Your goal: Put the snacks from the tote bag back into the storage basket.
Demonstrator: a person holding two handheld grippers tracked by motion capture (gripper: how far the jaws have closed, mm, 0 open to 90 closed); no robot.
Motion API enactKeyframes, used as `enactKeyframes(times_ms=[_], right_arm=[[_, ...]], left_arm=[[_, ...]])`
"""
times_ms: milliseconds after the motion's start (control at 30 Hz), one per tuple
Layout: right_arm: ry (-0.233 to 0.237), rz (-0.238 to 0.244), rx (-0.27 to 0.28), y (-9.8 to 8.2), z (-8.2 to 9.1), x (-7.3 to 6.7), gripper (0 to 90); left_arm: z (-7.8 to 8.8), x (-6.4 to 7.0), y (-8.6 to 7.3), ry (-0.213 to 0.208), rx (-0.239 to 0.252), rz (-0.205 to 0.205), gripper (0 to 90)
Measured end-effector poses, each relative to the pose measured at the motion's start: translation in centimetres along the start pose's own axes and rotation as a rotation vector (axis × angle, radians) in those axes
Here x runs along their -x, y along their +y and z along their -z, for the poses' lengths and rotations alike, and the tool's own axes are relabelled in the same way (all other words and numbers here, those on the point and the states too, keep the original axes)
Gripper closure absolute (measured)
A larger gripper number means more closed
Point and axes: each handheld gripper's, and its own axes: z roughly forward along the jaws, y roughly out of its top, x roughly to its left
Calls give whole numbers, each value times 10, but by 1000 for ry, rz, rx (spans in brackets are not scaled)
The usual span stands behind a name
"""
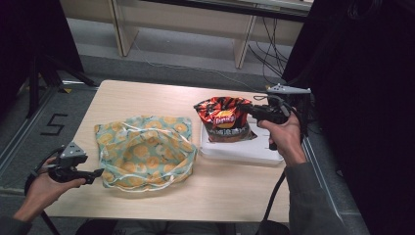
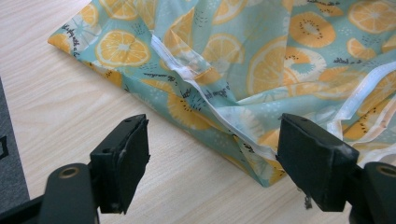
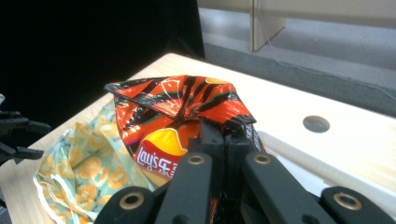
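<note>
right tool (image 1: pixel 250 111) pinching the chip bag (image 1: pixel 222 117) above the white tray (image 1: pixel 240 149); left tool (image 1: pixel 95 174) spread by the fruit-print bag (image 1: pixel 144 149).
high view: pale wooden desk (image 1: pixel 220 186), grey floor, dark curtains. left gripper view: nothing between the jaws, the bag's corner (image 2: pixel 261 175) near one. right gripper view: the grip sits on a crinkled edge (image 3: pixel 219 126), so the bag could slip or tear.

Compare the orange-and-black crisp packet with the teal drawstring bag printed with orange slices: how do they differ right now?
The orange-and-black crisp packet stands puffed up on the white tray; the teal drawstring bag printed with orange slices lies slack and flat on the wooden table. The right gripper is pinching the packet; the left gripper is open beside the bag's corner, not holding it.
</note>
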Motion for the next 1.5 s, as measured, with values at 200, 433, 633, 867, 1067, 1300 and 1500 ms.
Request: enactKeyframes(times_ms=[200,433,633,867,1067,1300,1500], right_arm=[[-1,-31,-26,-19,-6,7,900],[10,-30,-23,-31,-15,13,900],[1,-60,-39,-38,-15,15,900],[27,-93,-38,-43,-17,17,900],[44,-133,-40,-44,-18,11,899],[53,-153,-17,-50,-21,14,897],[37,-194,-20,-52,-21,17,890]], left_arm=[[0,1,0,3,4,-5,246],[-1,1,0,10,-1,-4,249],[-1,2,0,10,2,-4,249],[-2,1,0,-1,-6,3,256],[0,0,0,4,-3,-3,252],[-2,0,-1,-2,-5,10,248],[-2,0,0,4,-6,3,247]])
